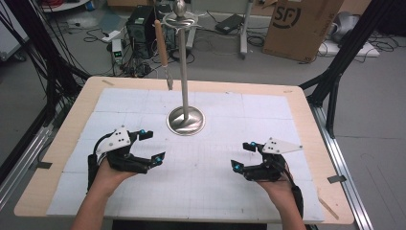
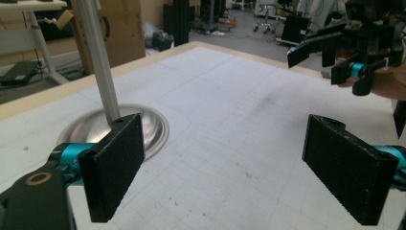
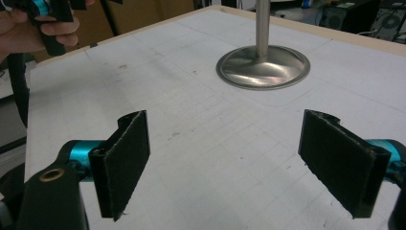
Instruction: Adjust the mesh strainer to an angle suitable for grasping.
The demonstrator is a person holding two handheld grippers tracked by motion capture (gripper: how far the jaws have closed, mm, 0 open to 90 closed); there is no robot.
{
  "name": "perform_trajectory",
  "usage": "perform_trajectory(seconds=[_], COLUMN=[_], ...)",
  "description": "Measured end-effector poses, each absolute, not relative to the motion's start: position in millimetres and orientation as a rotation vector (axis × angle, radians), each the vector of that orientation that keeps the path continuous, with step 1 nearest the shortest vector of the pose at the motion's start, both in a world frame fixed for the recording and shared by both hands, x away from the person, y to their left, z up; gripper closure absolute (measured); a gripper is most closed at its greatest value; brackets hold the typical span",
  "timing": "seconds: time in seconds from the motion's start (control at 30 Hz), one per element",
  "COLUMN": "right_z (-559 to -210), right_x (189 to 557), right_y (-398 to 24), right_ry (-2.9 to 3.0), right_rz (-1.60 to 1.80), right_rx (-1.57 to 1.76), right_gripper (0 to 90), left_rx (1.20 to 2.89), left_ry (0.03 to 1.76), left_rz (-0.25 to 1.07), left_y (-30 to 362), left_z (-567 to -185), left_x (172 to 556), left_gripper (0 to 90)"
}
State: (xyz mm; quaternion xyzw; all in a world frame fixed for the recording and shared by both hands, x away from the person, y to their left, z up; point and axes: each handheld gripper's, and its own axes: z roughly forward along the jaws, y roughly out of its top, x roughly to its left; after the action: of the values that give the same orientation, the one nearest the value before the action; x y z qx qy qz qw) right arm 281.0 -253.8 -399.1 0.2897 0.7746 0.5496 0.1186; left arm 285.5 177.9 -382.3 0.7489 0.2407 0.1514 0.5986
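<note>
Two hand-held grippers, left gripper (image 1: 152, 145) and right gripper (image 1: 242, 155), both jaws spread wide and empty, low over the white mat (image 1: 201, 187); metal stand (image 1: 185, 120) upright between and beyond them.

A silver metal stand (image 1: 185, 117) with a mirror-bright round base is seen on a white mat (image 1: 215, 158) ruled with a faint grey grid. The mat is framed by the pale wood table (image 1: 72, 129). Both the left gripper (image 1: 152, 145) and the right gripper (image 1: 243, 155) are coloured black with turquoise joints and light grey top plates. A tool (image 1: 162, 50) with a brown wooden handle is hung from the stand.
</note>
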Motion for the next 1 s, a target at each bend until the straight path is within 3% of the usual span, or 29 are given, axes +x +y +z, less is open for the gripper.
perform_trajectory(seconds=[1.0], right_z=[-399.5], right_x=[284.1], right_y=[-248.3], right_ry=[2.277], right_rz=[1.597], right_rx=[0.843], right_gripper=[15.5], left_rx=[1.726], left_ry=[0.543], left_rz=[0.36], left_y=[177.8], left_z=[-384.7], left_x=[279.1], left_gripper=[14.7])
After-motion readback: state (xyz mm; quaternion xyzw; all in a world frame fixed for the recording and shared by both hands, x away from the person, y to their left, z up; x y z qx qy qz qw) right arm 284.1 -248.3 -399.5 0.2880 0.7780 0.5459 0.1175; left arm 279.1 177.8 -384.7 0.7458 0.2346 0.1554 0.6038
